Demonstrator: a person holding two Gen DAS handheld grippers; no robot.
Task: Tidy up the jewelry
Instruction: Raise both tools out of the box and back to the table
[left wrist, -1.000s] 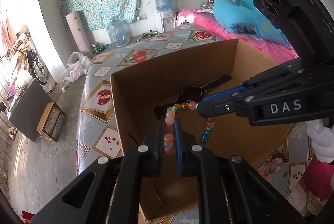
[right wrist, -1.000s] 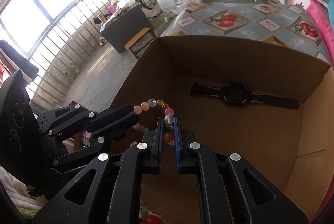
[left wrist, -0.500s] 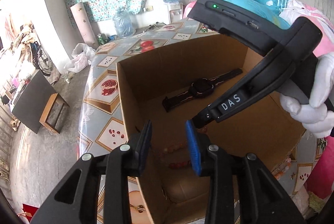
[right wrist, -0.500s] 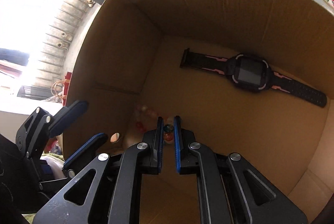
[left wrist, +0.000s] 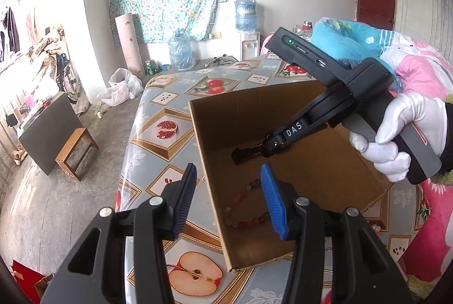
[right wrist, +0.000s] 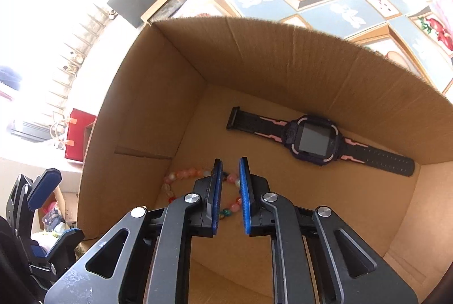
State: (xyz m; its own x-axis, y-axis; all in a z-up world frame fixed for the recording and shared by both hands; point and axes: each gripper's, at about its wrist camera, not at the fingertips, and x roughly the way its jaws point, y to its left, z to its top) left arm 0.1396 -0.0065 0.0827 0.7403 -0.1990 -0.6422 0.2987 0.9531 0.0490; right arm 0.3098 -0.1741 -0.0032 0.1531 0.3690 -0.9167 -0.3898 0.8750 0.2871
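Note:
A cardboard box [left wrist: 215,131] [right wrist: 254,57] stands on the table. A bead bracelet [left wrist: 243,207] [right wrist: 184,173] lies on the box floor near the corner. A black and pink watch [right wrist: 314,139] lies flat further in; only its strap end [left wrist: 240,155] shows in the left wrist view. My left gripper [left wrist: 228,179] is wide open and empty, above the box's near wall. My right gripper [right wrist: 228,170] [left wrist: 267,152] is inside the box just above the bracelet, jaws slightly apart, holding nothing.
The table has a fruit-patterned cloth [left wrist: 167,131]. A bed with pink and blue bedding [left wrist: 410,71] is at the right. A dark low table and wooden stool [left wrist: 73,151] stand on the floor at the left. A red box [right wrist: 79,134] lies beyond the cardboard box.
Both grippers held the bracelet over the box a second ago. The left let go first and pulled back and up. The right lowered it to the box floor and has now released it.

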